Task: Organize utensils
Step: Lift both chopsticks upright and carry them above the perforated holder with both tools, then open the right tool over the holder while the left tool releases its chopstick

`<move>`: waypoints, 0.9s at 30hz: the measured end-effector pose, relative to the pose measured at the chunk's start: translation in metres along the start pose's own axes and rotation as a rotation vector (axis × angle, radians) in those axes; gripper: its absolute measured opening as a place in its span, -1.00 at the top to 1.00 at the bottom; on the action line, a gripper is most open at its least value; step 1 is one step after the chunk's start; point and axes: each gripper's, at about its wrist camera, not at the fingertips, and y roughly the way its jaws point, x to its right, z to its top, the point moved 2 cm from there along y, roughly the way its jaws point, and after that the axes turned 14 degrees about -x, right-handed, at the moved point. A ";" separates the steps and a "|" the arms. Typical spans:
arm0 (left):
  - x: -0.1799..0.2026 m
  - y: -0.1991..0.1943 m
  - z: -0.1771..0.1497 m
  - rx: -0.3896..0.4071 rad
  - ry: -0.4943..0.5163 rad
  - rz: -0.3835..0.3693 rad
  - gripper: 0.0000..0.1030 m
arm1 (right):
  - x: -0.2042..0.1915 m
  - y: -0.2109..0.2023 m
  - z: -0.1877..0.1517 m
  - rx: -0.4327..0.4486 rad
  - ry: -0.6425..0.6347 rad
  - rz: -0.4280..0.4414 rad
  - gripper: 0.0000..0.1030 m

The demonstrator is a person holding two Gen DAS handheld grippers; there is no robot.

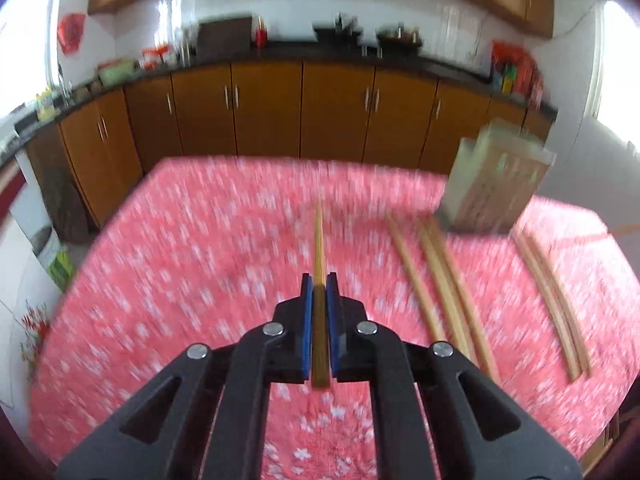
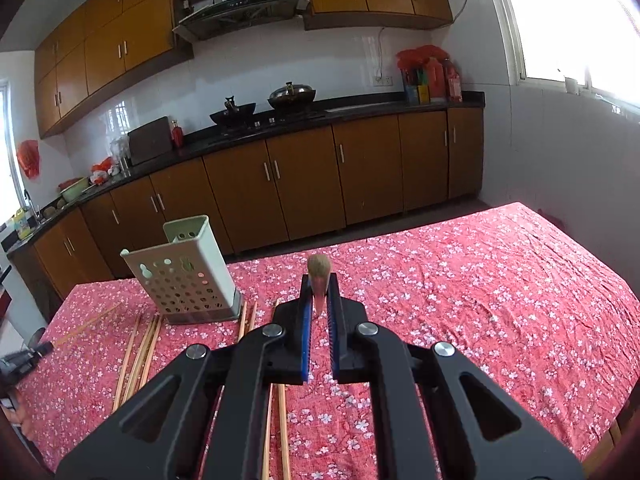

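Blue-padded left tongs (image 1: 319, 282) clamped on one wooden chopstick (image 1: 319, 236), pointing forward above the desk (image 1: 180, 240). Right tongs (image 2: 319, 282) pinched narrow on a chopstick end (image 2: 319, 270), seen end-on, its tip sticking up past the pads. Red floral cloth over the desk beneath both. Just ahead and to the side, loose chopsticks (image 2: 138, 354) lying flat on the cloth. Beyond them a pale perforated utensil holder (image 2: 188, 276), standing tilted, more sticks at its base. Farther off, brown kitchen cabinets (image 2: 304, 184) under a dark worktop. No legible writing or brand anywhere; left view too motion-blurred to read.
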 end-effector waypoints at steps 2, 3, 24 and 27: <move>-0.003 -0.021 0.012 0.065 -0.017 -0.009 0.85 | -0.001 -0.003 0.002 0.009 -0.003 0.001 0.85; -0.005 -0.030 0.018 0.093 -0.026 -0.010 0.85 | -0.001 -0.004 0.002 0.013 -0.004 0.003 0.85; 0.036 -0.139 0.148 0.436 -0.080 -0.158 0.85 | -0.051 -0.067 0.106 0.309 -0.012 0.158 0.85; 0.061 -0.146 0.160 0.474 -0.071 -0.233 0.85 | -0.069 -0.065 0.115 0.329 -0.025 0.218 0.85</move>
